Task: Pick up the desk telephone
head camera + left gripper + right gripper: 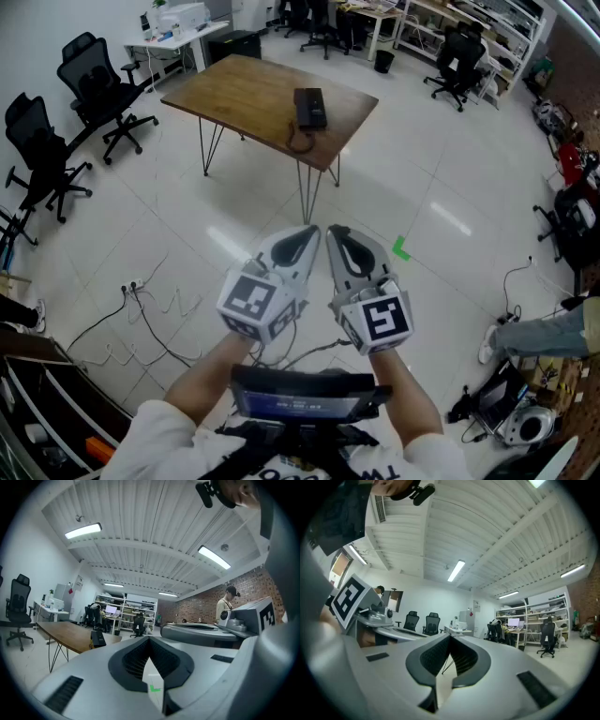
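The black desk telephone [310, 108] lies on the far right part of a wooden table [244, 98], its cord hanging over the near edge. In the left gripper view the telephone [97, 638] shows small on the table [65, 636], far ahead. Both grippers are held level, side by side, well short of the table. My left gripper [311, 234] is shut with nothing in it. My right gripper [334, 233] is shut and empty too. In the gripper views the left gripper [149, 640] and the right gripper [450, 638] meet at their tips.
Black office chairs [98, 89] stand left of the table, and another chair [457, 61] at the back right. Cables [141, 309] trail over the white floor at the lower left. A green tape mark [401, 248] is on the floor. A person [226, 603] stands by the brick wall.
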Available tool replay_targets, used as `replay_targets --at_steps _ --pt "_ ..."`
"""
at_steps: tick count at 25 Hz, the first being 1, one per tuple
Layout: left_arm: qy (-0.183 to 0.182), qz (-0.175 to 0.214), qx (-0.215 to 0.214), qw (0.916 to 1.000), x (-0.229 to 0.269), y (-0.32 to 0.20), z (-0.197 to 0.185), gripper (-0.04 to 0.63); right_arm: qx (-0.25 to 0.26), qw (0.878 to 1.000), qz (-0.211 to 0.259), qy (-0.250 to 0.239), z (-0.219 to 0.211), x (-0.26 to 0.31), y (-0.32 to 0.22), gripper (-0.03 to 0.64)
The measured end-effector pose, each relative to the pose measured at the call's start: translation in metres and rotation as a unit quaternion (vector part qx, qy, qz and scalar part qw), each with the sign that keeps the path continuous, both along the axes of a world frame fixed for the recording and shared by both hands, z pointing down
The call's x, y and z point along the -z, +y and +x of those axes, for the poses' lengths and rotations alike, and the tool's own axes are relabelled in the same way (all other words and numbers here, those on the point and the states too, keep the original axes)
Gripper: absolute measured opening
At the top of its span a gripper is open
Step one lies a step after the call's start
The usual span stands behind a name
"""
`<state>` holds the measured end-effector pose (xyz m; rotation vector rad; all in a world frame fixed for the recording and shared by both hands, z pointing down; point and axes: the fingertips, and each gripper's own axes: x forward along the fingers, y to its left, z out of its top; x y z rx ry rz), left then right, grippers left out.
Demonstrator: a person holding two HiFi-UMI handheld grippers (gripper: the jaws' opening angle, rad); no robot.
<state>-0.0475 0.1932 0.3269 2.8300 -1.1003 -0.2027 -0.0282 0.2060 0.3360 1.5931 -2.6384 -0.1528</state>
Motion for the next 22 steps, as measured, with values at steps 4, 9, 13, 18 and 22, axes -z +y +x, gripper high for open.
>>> replay_targets --at_steps 4,9,13,18,22 --pt "0.002 0.004 -0.001 1.0000 0.001 -0.006 -0.005 0.000 -0.002 1.000 0.001 0.001 -0.004 0.000 -0.005 0.005" --pt "-0.003 0.006 -0.002 1.0000 -0.003 -0.012 -0.005 0.000 -0.005 1.000 0.005 0.001 -0.002 -0.002 -0.011 0.005" --pt "-0.006 0.000 -0.001 1.0000 -0.008 -0.024 0.001 0.000 -0.001 1.000 0.001 -0.007 0.003 -0.004 -0.024 0.005" --pt "-0.011 0.002 0.007 0.9999 -0.012 -0.053 0.011 0.000 0.007 1.000 0.002 -0.011 0.013 -0.009 -0.055 0.005" --pt "-0.021 0.004 0.014 0.9997 -0.013 -0.082 0.021 0.000 0.012 1.000 0.004 -0.015 0.024 -0.009 -0.087 0.005"
